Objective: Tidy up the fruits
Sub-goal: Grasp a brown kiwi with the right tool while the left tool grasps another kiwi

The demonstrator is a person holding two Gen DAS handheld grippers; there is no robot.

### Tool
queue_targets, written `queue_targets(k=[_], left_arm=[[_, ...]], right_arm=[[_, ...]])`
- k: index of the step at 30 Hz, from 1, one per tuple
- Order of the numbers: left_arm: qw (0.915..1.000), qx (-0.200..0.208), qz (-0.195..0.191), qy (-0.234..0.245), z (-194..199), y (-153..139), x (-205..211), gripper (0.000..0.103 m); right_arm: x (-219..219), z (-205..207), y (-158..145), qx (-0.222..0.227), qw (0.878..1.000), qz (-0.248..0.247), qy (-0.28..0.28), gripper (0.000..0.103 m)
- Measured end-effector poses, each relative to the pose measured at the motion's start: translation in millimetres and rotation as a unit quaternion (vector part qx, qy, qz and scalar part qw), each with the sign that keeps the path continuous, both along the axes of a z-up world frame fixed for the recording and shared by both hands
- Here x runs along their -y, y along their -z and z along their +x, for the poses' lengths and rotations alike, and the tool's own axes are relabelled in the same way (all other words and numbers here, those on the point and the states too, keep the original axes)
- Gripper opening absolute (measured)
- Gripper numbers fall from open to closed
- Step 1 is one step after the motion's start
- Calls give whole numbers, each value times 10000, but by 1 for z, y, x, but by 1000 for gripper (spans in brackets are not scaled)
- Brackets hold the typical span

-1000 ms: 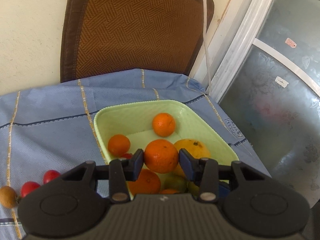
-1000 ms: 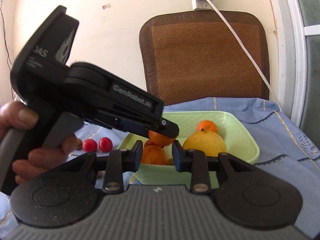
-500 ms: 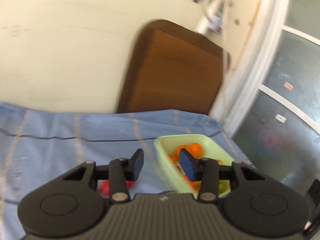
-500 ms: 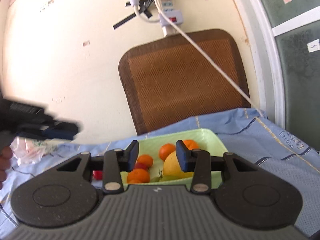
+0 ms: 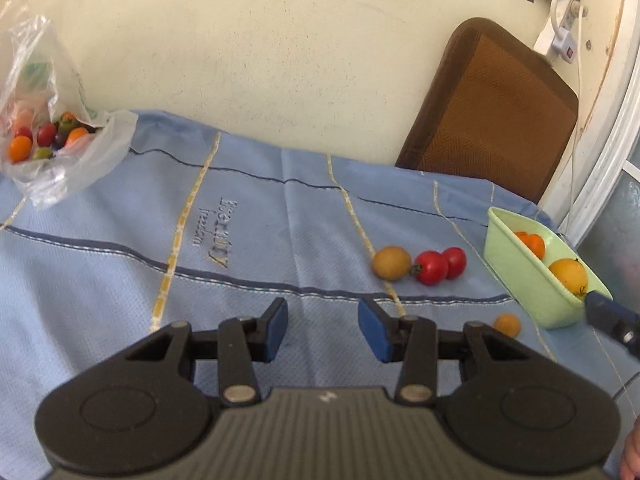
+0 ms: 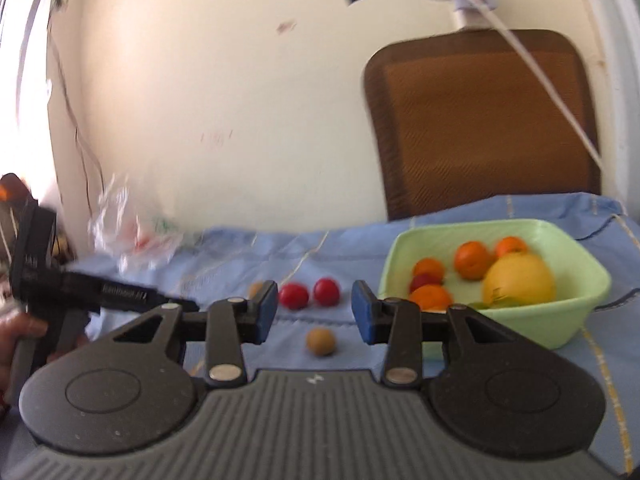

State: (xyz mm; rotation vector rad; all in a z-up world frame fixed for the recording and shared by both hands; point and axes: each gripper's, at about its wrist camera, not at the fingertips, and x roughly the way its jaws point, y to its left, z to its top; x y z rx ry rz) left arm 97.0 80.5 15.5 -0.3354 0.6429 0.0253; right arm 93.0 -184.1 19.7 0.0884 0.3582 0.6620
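Left hand-held gripper (image 5: 323,329) empty — bare cloth (image 5: 120,280) ahead, tub (image 5: 516,264) at right edge.

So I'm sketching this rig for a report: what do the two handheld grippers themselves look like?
Both look alike. The left gripper and right gripper each have a ribbed grey body, two black round-lobed housings, black linkage arms with silver pivot pins, and fingers tipped with blue pads. Seen from the side, the left one is a black pistol-grip handle with white lettering.

Pale green bowl (image 6: 576,322) at three o'clock holds oranges (image 6: 473,259) and a yellow citrus (image 6: 520,279). Red tomatoes (image 5: 431,267) lie on a light blue cloth (image 5: 248,240) striped navy and gold. Brown woven chair (image 5: 496,116) at one o'clock.
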Motion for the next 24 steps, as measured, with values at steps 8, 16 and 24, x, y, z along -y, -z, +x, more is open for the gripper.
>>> queue_targets(k=[8,16,24], left_arm=[[9944,146,629,837,38,-7,25,41],[9816,24,1309,1389,68,4,49,34],[9861,31,1039,1297,46,1,43,31]], right_arm=[[-36,26,18,-584,9950,-805,88,43],[-34,42,25,-1109,9906,-792,110,43],[-39,42,24,-1064,9908,-834,50,25]])
